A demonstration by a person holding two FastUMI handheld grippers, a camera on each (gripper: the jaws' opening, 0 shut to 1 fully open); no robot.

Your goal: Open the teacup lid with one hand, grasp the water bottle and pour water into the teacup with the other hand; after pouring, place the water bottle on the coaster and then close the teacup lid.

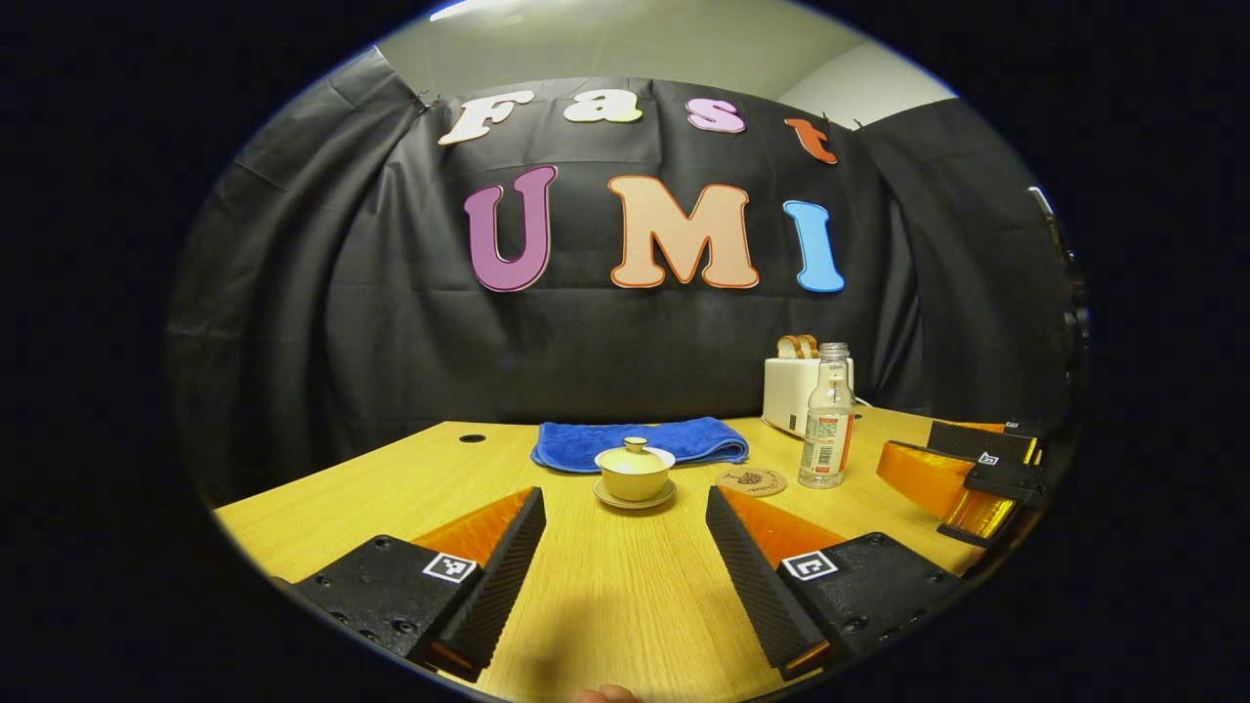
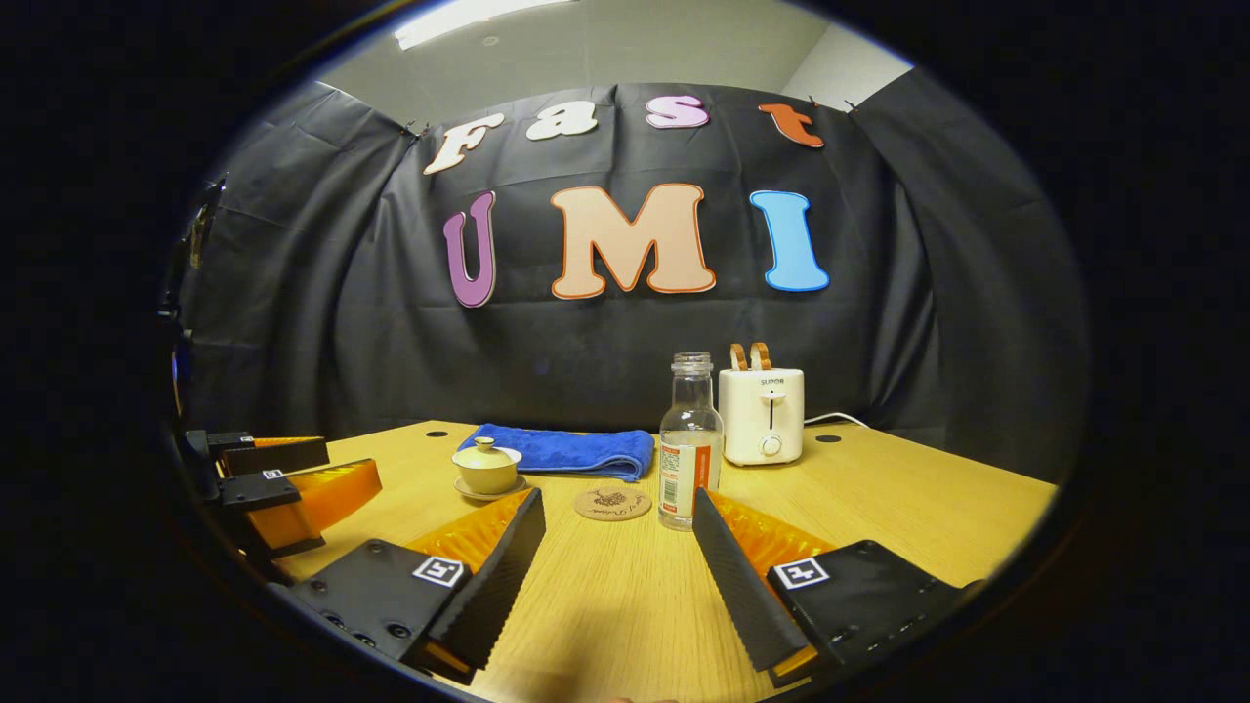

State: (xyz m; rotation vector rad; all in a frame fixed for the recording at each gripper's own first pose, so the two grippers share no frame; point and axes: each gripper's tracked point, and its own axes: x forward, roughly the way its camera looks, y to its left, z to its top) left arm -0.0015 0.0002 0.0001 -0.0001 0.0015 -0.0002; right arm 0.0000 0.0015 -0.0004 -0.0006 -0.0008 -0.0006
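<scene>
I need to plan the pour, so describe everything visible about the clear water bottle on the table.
The clear water bottle looks like glass or hard plastic, with a ridged threaded neck and no cap on its open mouth. A white and red label wraps its lower body; its water level is hard to judge. It stands upright on the light wooden table, just right of the round brown coaster, not on it, and in front of the white toaster. Nothing grips it; the right gripper is open short of it.
</scene>
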